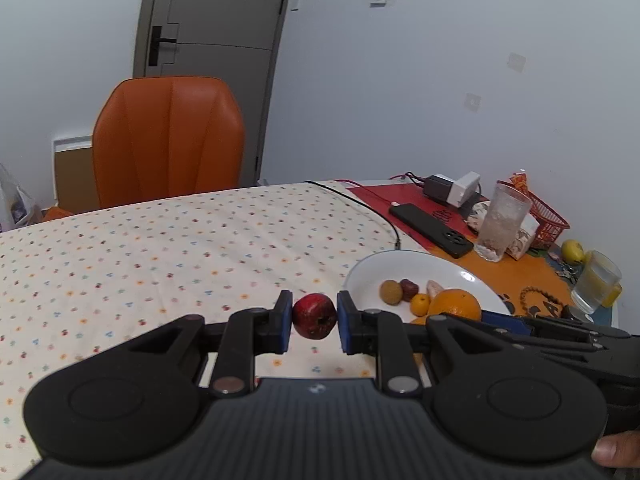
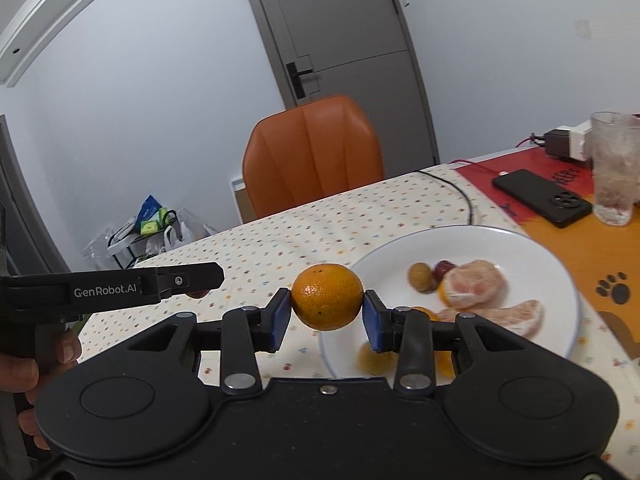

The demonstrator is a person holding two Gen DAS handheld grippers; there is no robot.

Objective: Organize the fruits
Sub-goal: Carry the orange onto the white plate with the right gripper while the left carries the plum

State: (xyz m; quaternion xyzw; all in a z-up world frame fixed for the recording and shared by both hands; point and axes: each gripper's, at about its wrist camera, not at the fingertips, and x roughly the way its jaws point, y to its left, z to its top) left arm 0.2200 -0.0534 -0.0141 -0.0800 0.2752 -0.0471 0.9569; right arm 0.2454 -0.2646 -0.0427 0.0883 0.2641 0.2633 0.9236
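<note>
The left gripper (image 1: 314, 322) is clamped on a small dark-red round fruit (image 1: 314, 316), its blue-padded fingers (image 1: 285, 322) pressing the fruit from both sides above the cream dotted tablecloth (image 1: 160, 260), just left of the white round plate (image 1: 400, 266). The right gripper (image 2: 327, 316) is squeezed onto a round orange mandarin (image 2: 327, 297) — held between its two blue pads at the left rim of the same plate (image 2: 520, 248), above the cloth (image 2: 320, 232).

On the plate, in the right wrist view, lie a small olive-brown round fruit (image 2: 419, 276), a dark red date-like fruit (image 2: 443, 269) touching it, a peeled pale-pink citrus half (image 2: 474, 288) and a peeled curved segment (image 2: 516, 316) nearer the camera; more orange fruit sits partly hidden behind the right finger. From the left wrist view the plate shows the brown fruit (image 1: 391, 291), the dark red one (image 1: 409, 289), a small orange citrus (image 1: 421, 304) and the large mandarin (image 1: 456, 304) in the other gripper.

Beyond the plate a black smartphone (image 1: 430, 229) lies on a red mat, with a tall clear glass tumbler (image 1: 500, 222) beside it — farther right, a red wire basket (image 1: 546, 220) and a yellow fruit (image 1: 573, 251). An orange padded chair (image 1: 168, 140) stands behind the table, in front of a grey door (image 1: 216, 12).
</note>
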